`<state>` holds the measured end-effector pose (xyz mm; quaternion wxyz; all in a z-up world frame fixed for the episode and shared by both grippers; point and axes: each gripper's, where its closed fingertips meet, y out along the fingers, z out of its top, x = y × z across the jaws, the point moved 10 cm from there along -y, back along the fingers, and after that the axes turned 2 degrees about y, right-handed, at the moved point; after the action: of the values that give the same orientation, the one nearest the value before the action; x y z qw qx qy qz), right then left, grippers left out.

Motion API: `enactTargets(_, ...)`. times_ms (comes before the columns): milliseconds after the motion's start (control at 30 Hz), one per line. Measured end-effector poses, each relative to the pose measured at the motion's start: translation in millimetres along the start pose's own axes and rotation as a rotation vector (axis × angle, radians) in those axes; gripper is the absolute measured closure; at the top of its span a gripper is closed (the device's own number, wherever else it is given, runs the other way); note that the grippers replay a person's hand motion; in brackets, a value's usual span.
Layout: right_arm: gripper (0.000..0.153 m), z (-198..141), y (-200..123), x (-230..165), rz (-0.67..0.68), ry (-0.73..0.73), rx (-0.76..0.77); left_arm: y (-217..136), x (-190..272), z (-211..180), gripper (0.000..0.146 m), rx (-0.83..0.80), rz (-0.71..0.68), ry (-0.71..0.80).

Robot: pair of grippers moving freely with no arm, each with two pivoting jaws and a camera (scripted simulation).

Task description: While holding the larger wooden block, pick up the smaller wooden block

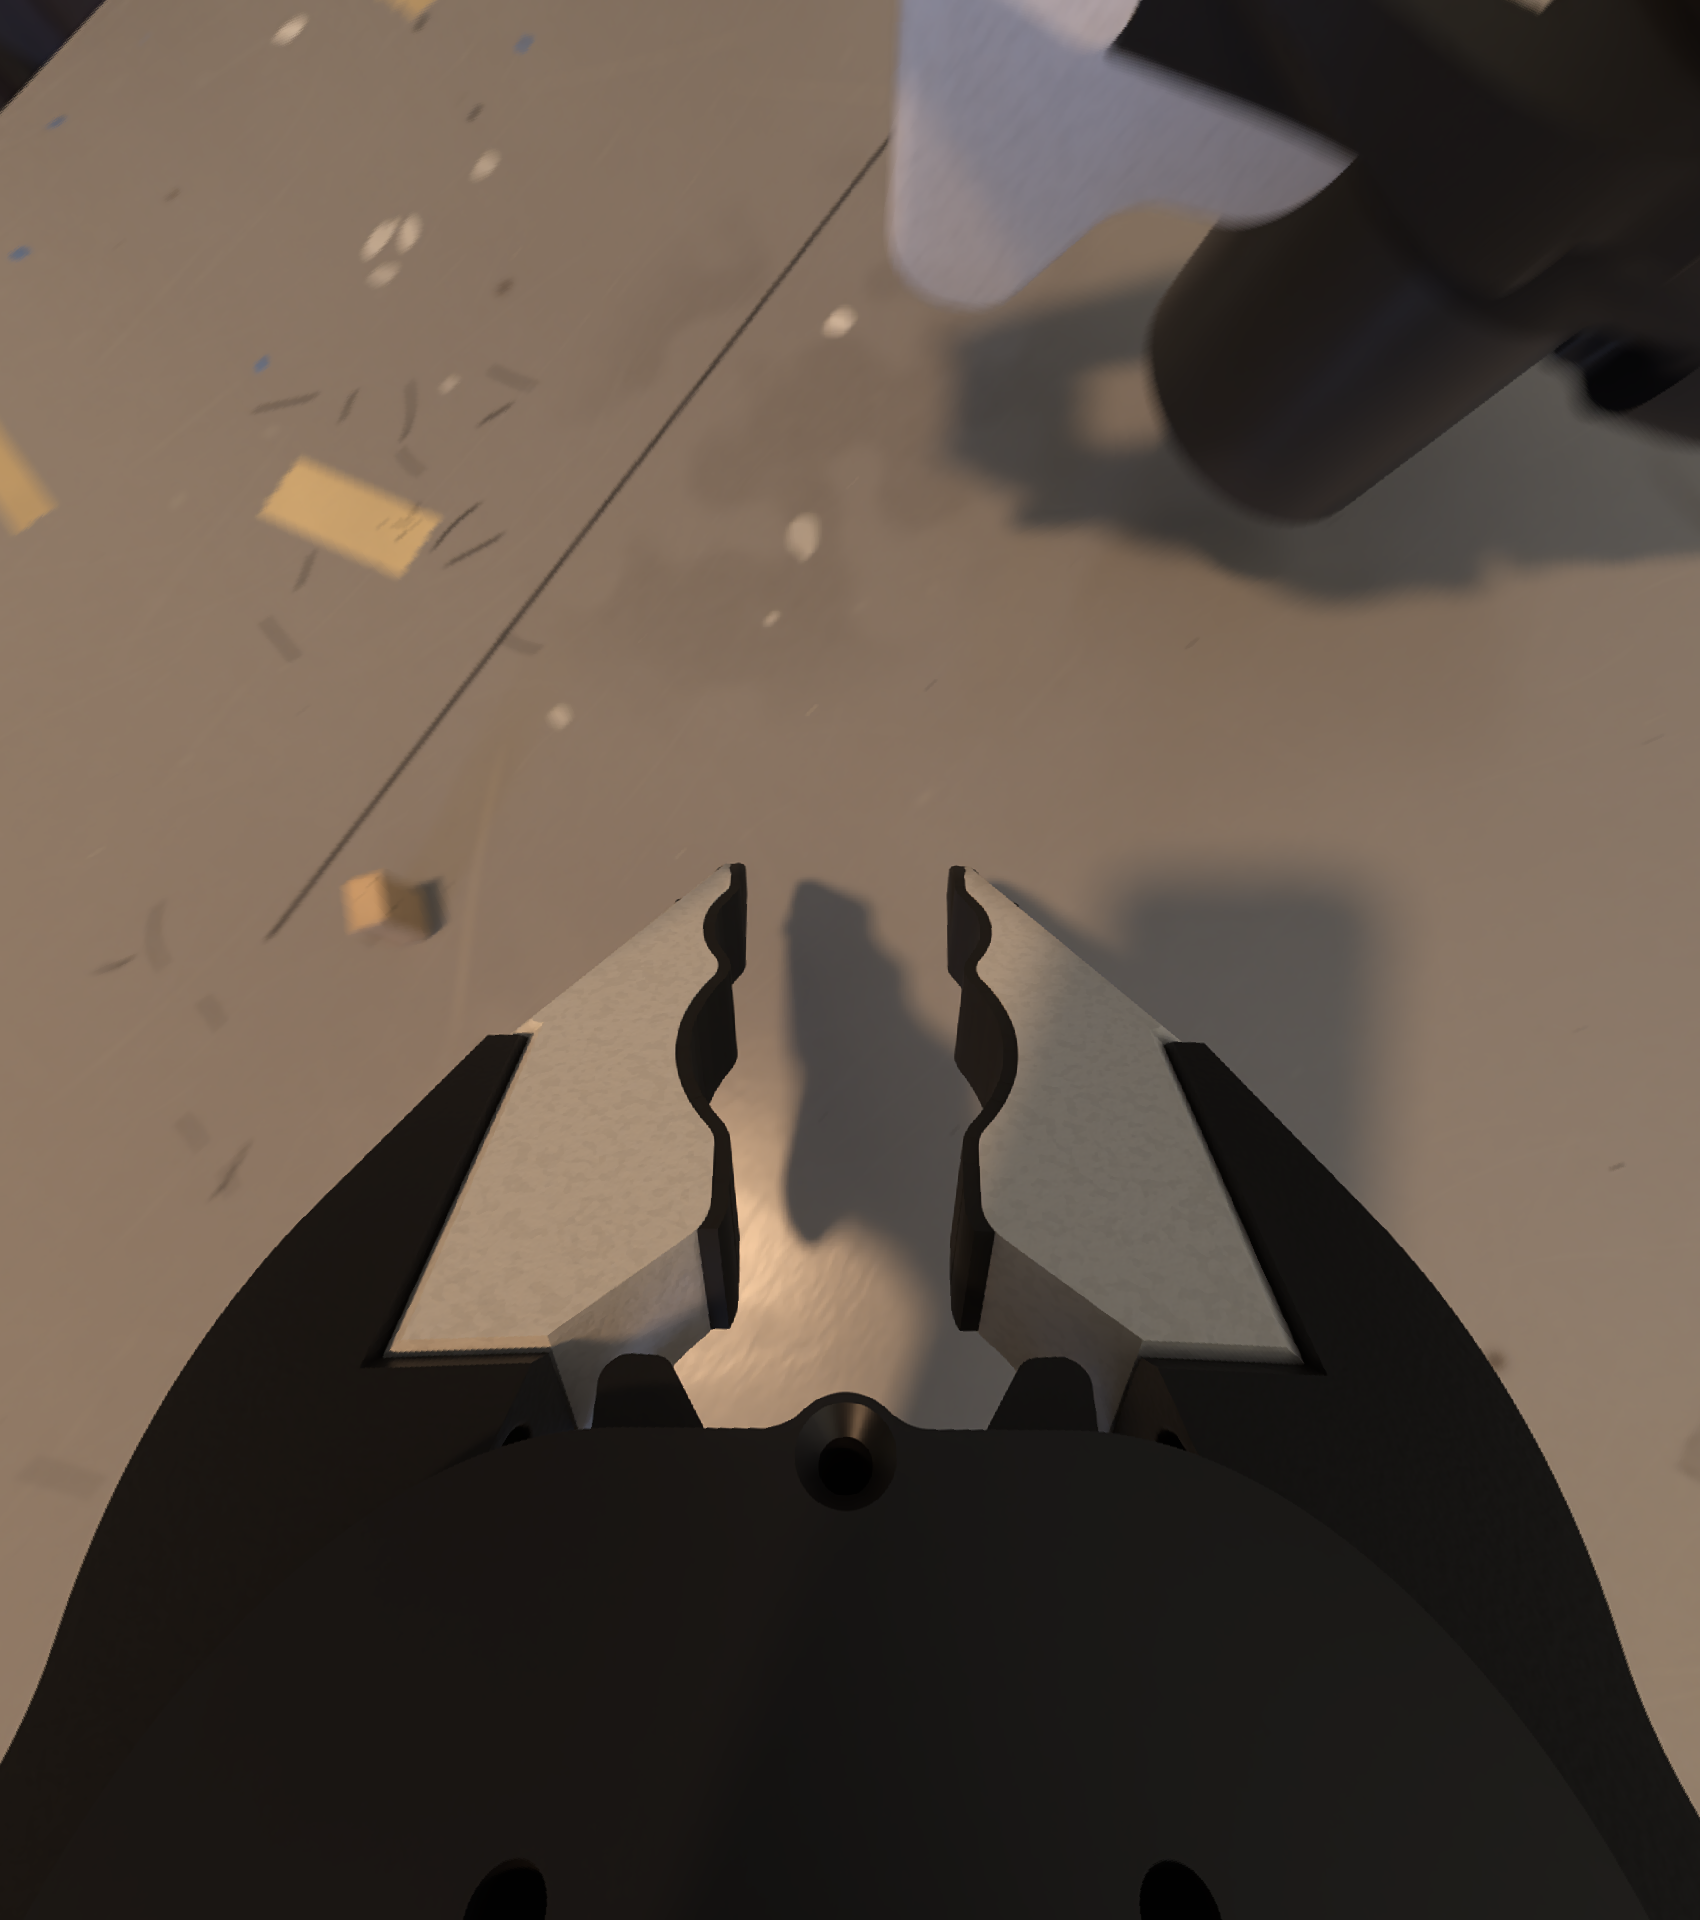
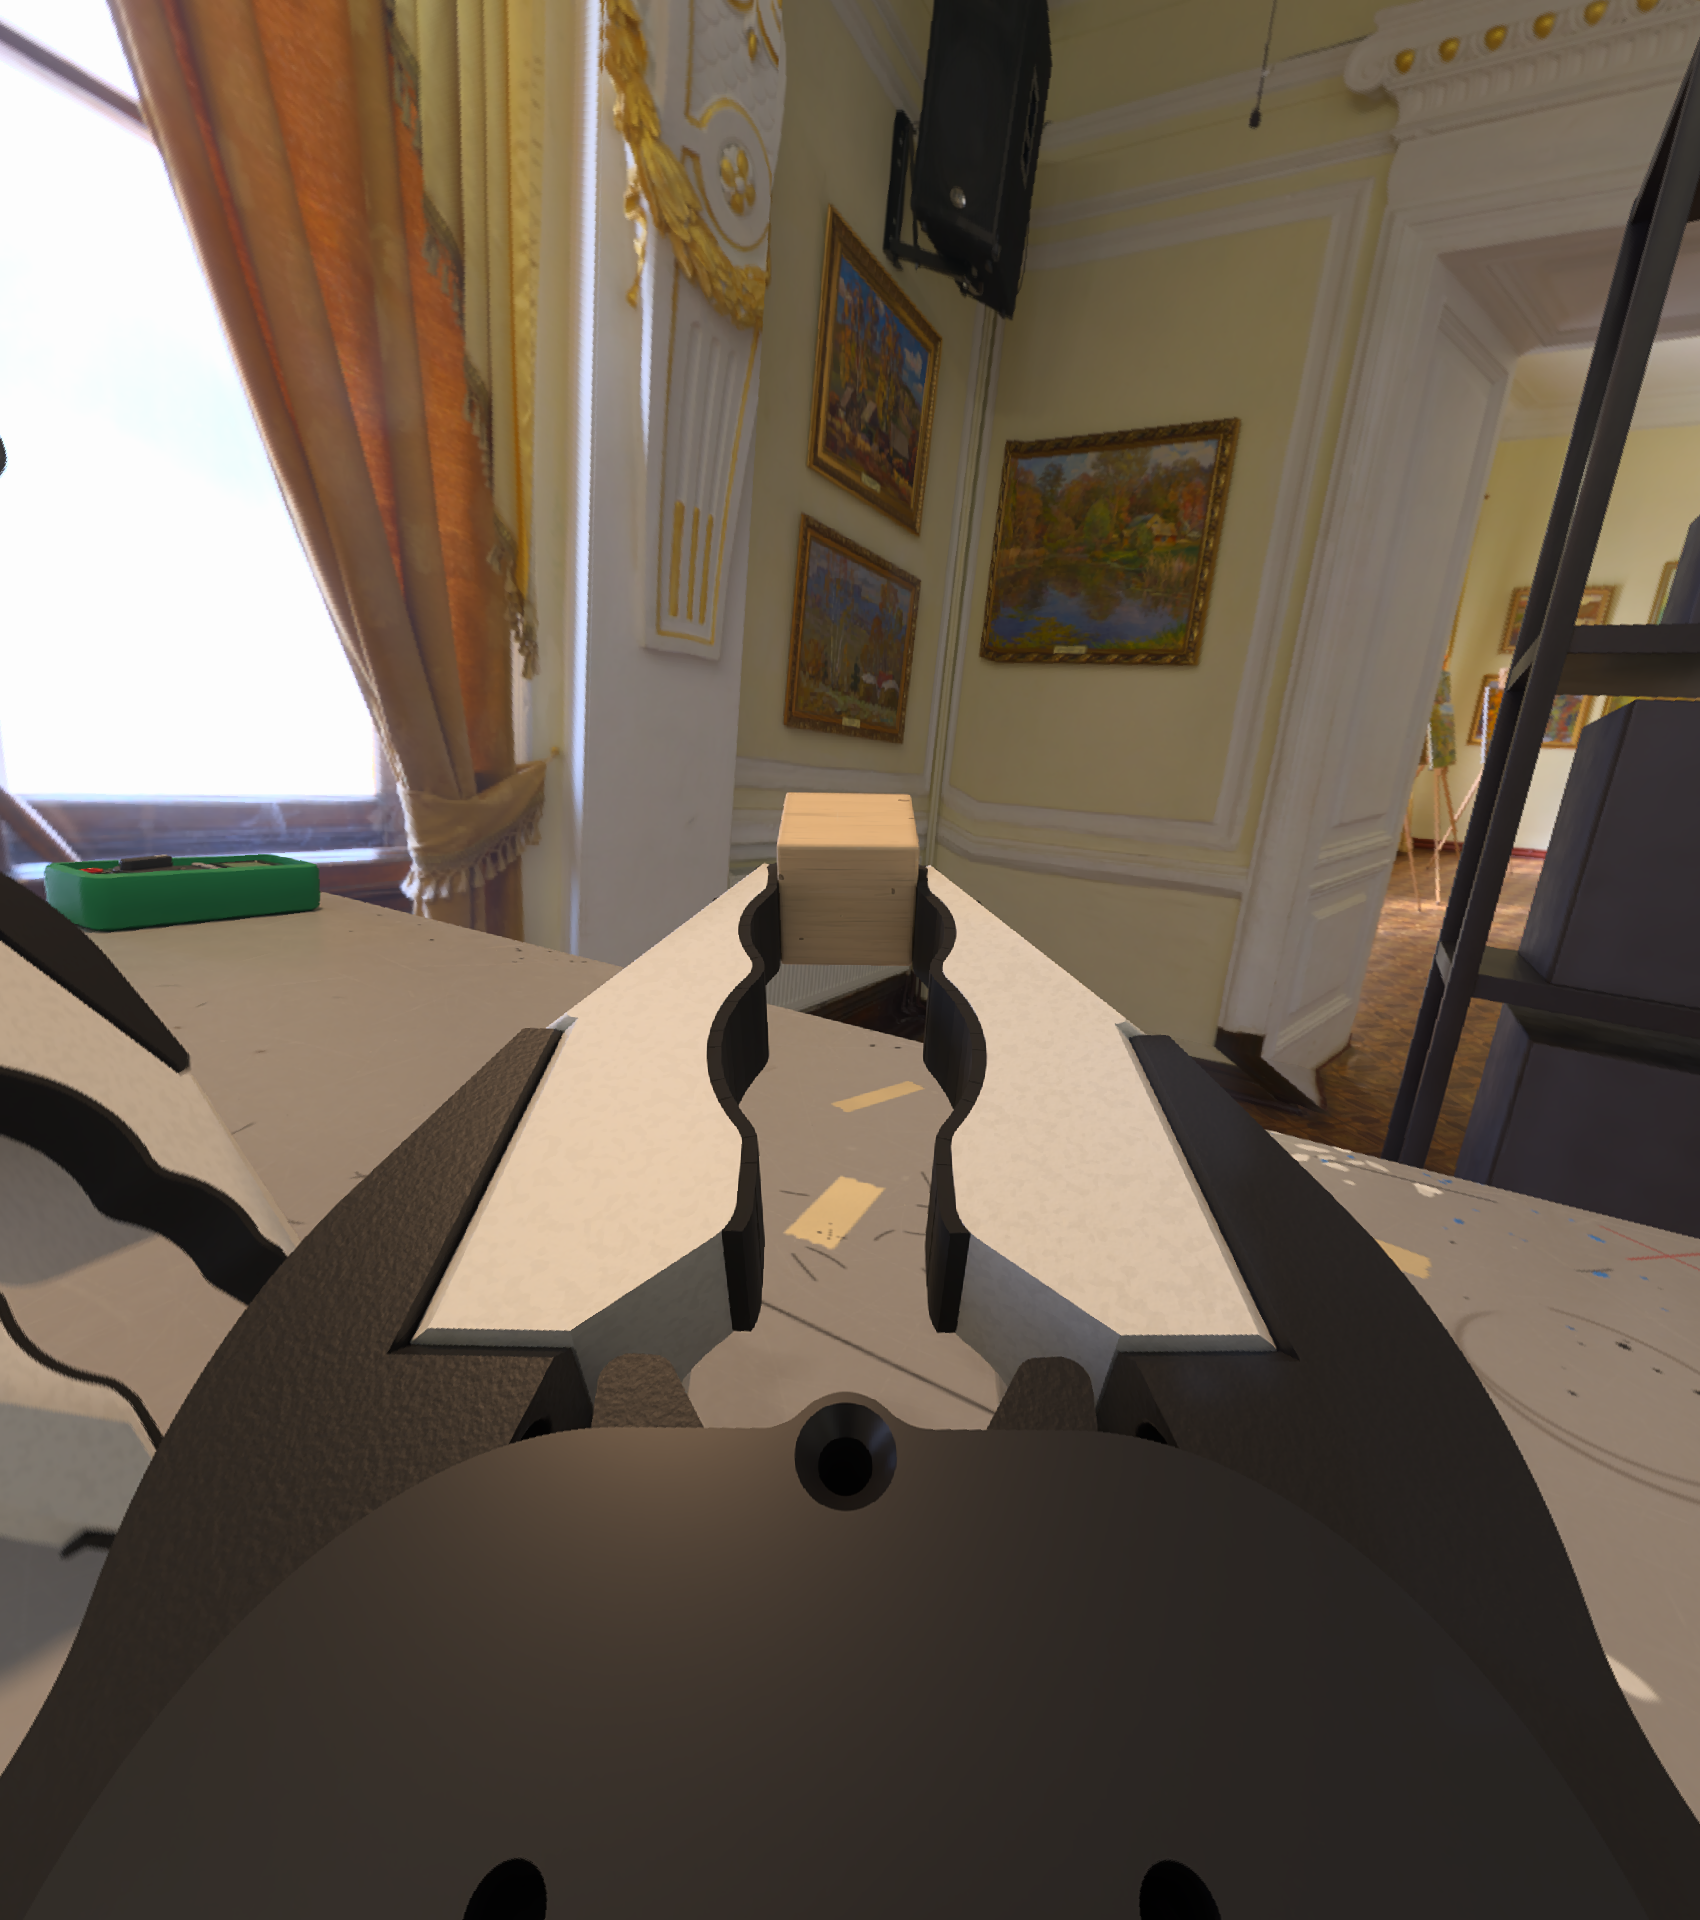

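Observation:
In the right wrist view my right gripper (image 2: pixel 846 914) is shut on the larger wooden block (image 2: pixel 846 883), a pale cube held between the fingertips above the table. In the left wrist view my left gripper (image 1: pixel 846 883) is open and empty, hovering over the table and pointing down at it. The smaller wooden block (image 1: pixel 392 906) lies on the table to the left of the left fingertip, apart from it. My right gripper's white finger (image 1: pixel 1012 156) and dark body show blurred at the top right of the left wrist view.
The grey table (image 1: pixel 929 675) bears tape strips (image 1: pixel 347 514) and scratch marks. A green box (image 2: pixel 181 888) sits at the far left table edge. A dark metal shelf (image 2: pixel 1604 644) with boxes stands at the right. My left gripper's finger (image 2: pixel 46 1091) is close on the left.

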<state>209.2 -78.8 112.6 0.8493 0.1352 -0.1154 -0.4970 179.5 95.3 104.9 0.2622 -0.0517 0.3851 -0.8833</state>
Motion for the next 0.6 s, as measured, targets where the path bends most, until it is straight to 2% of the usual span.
enactTargets(67, 0.128, 0.0, 0.2, 0.2, -0.001, 0.002, -0.003, 7.6, 4.4, 1.8, 0.111, 0.069, -0.087, -0.001)
enactTargets(200, 0.128, 0.0, -0.1, -0.9, 0.005, -0.009, 0.000, 15.6, 10.0, -4.8, 0.121, -0.045, -0.124, 0.167)
enactTargets(367, 0.128, 0.2, -0.2, -0.1, 0.004, 0.000, -0.001, -2.0, 2.6, -22.6, 0.127, -0.099, -0.187, 0.284)
enactTargets(500, 0.128, 0.0, 0.0, -0.8, 0.006, -0.007, -0.004, -26.9, -26.1, -36.8, 0.120, -0.198, -0.039, 0.238)
enactTargets(600, 0.128, -0.1, 0.7, -1.5, 0.008, -0.014, -0.010, -37.9, -45.1, -38.9, 0.112, -0.187, 0.114, 0.058)
